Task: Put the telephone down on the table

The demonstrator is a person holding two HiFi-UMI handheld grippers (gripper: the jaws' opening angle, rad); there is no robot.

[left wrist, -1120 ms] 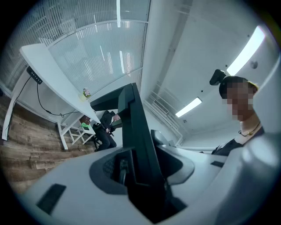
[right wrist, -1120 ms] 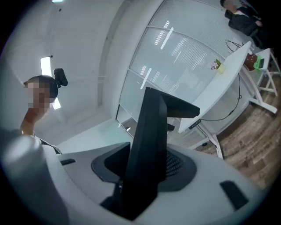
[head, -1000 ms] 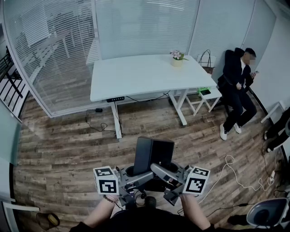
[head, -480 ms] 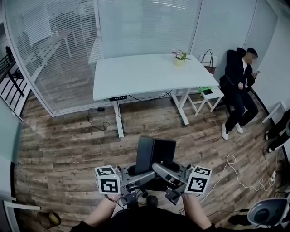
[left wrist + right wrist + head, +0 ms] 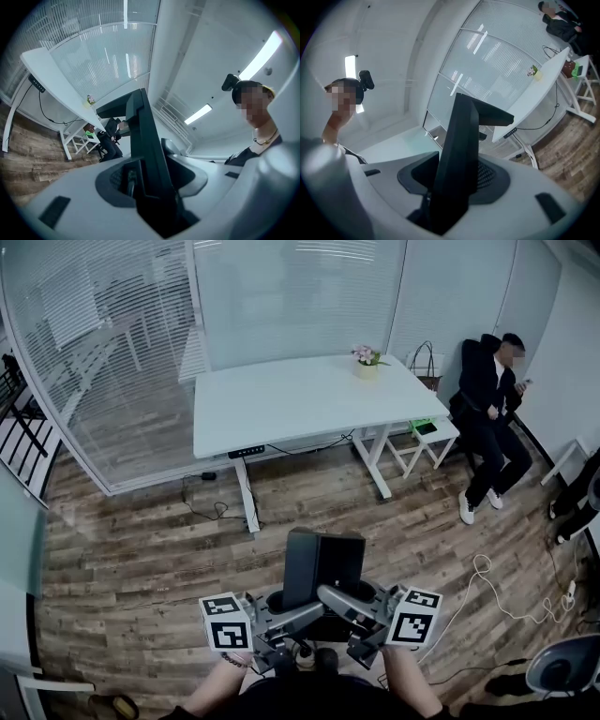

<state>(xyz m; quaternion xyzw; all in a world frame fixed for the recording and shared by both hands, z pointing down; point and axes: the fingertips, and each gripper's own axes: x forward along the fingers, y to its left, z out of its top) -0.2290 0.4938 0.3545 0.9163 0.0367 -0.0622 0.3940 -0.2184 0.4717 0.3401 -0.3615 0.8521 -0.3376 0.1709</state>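
Two hand-held grippers were seen clamped on one black telephone [image 5: 322, 566] in the head view. The left gripper [image 5: 286, 617] and the right gripper [image 5: 356, 606] were pressed against its lower part from opposite sides. The telephone was held upright in the air over the wooden floor [image 5: 141, 540], well short of the white table [image 5: 281, 399] and on that table's near side. A flower pot [image 5: 366, 362] was pictured at the table's far right corner. A seated person [image 5: 487, 404] was shown to the right of the table, with a small white stool [image 5: 427, 435] between them.

In the left gripper view, the telephone [image 5: 147, 150] was caught as a dark slab wedged between the two grey jaws, which were closed against its faces. The table [image 5: 47, 77] was seen beyond it to the left, well apart from it.

In the right gripper view, the telephone [image 5: 459, 154] was again gripped tightly between the jaws, standing on edge. The table [image 5: 548, 79] lay beyond it to the right, with the flower pot [image 5: 536, 72] set on its top. Nothing of the telephone was shown touching the table.
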